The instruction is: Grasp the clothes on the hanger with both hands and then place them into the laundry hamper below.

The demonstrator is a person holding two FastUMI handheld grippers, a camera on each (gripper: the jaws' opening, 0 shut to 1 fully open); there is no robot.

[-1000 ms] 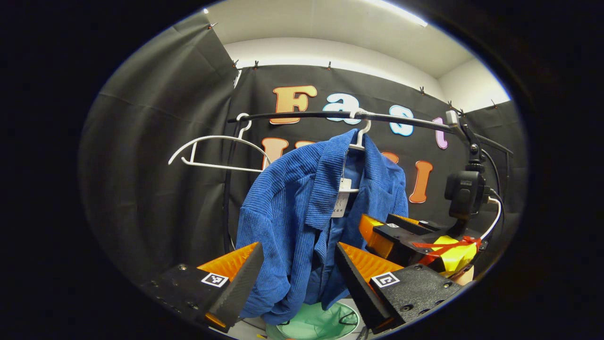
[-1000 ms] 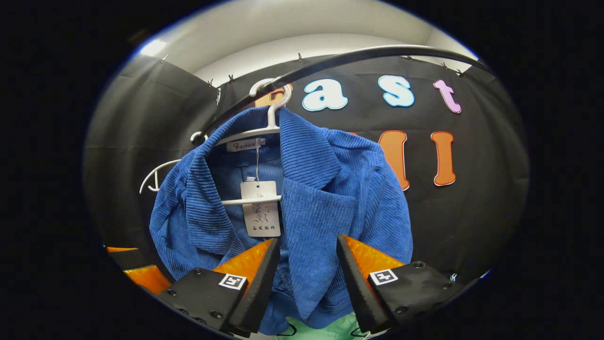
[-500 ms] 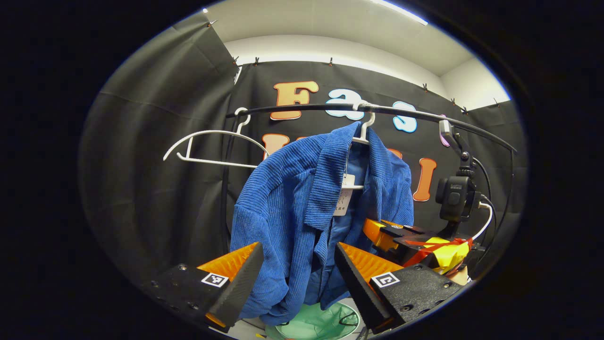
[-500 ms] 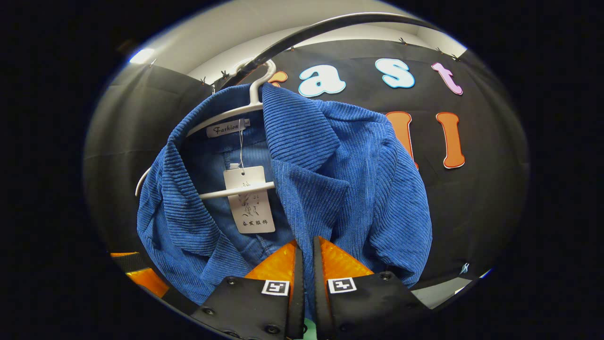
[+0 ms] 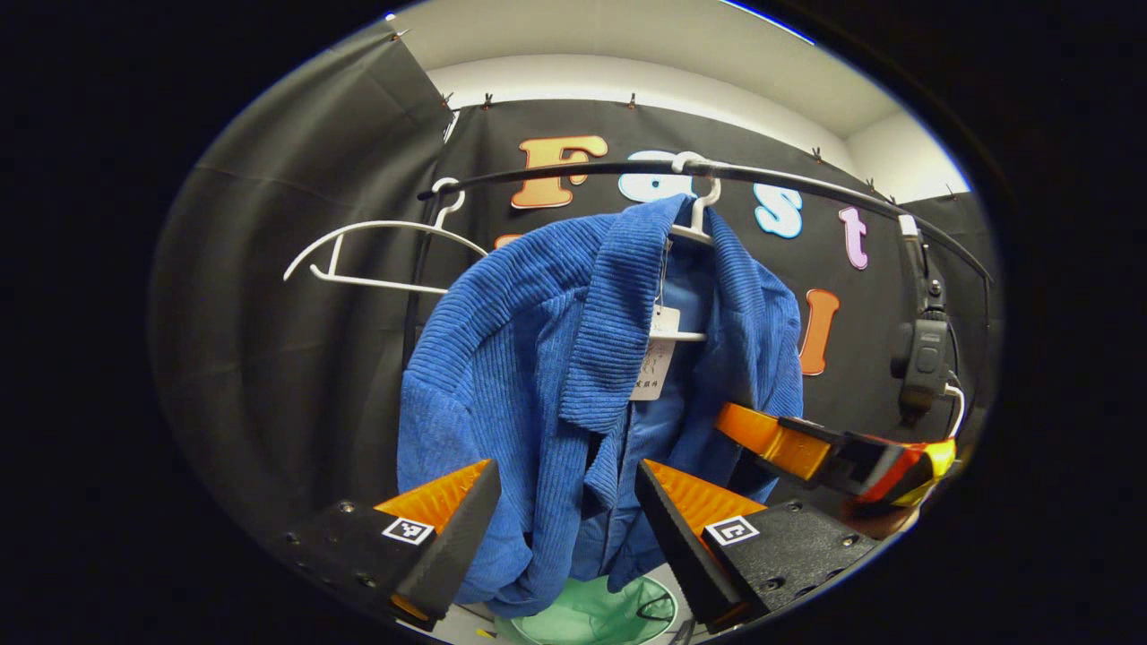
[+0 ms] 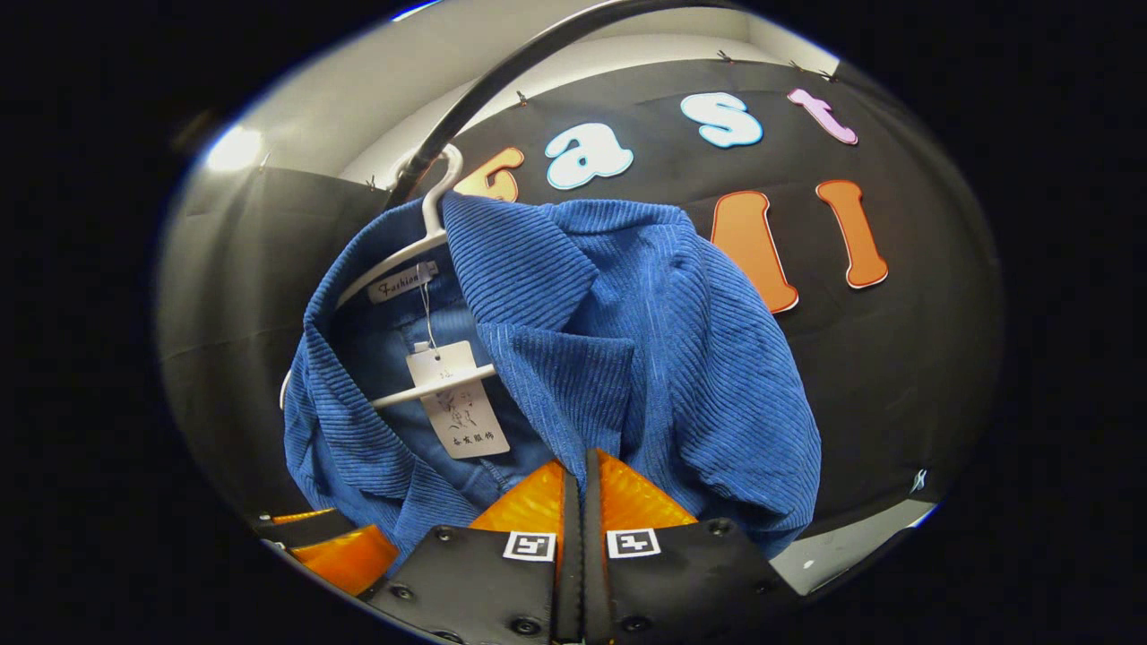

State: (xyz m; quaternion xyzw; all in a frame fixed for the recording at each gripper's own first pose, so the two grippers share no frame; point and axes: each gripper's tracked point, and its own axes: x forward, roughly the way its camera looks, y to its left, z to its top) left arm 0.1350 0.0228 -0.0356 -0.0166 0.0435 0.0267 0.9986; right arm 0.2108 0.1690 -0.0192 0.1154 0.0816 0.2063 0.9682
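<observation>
A blue corduroy jacket [image 5: 529, 376] hangs from a white hanger [image 5: 697, 231] on a black rail [image 5: 556, 170]. My left gripper [image 5: 564, 479] is open, and the jacket's left front panel hangs between and just beyond its fingers. In the left gripper view, the right gripper [image 5: 730, 419] reaches into the jacket's right side. In the right gripper view, the jacket [image 6: 645, 340] is close, with a paper tag [image 6: 457, 412] under the hanger [image 6: 421, 246]. My right gripper [image 6: 576, 470] is shut on the jacket's front edge. The green hamper [image 5: 591, 618] sits below the jacket.
An empty white hanger [image 5: 376, 260] hangs on the rail to the left of the jacket. A small black camera on a mount [image 5: 923, 358] is clamped to the rail's right end, with a white cable. One of the left gripper's fingers [image 6: 340, 551] shows low on the left.
My right gripper went from open to shut on the jacket's front edge and has tilted the hanger. My left gripper, still open, has come closer to the jacket.
</observation>
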